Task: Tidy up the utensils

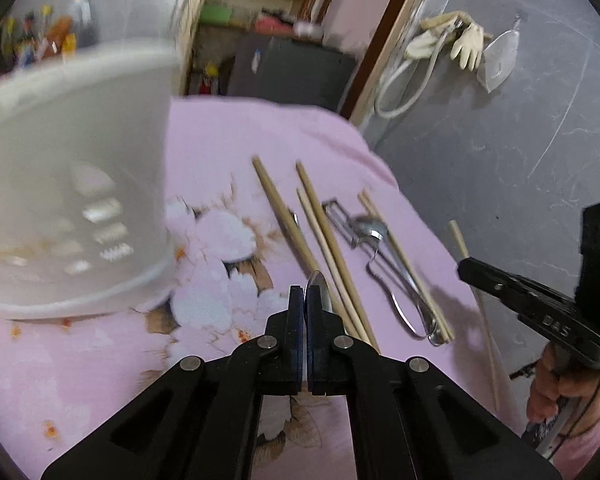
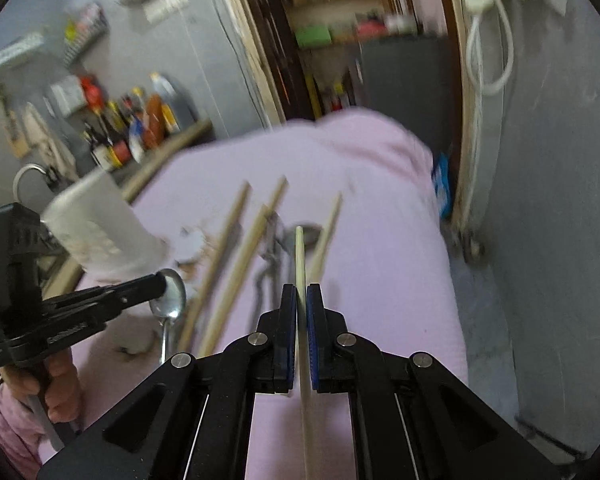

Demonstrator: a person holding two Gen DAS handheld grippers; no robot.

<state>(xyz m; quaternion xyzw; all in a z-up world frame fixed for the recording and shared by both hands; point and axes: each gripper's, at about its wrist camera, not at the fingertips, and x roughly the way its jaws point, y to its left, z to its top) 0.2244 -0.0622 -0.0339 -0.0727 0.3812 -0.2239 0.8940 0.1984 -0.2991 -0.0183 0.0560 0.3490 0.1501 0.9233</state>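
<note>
Left gripper [image 1: 305, 300] around one spoon [image 1: 315, 286], right gripper [image 2: 302, 300] around one chopstick [image 2: 299, 256].

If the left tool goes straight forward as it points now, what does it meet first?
Probably the wooden chopsticks lying on the pink cloth just ahead of the left tool, which grips a spoon. Depth is unclear.
</note>
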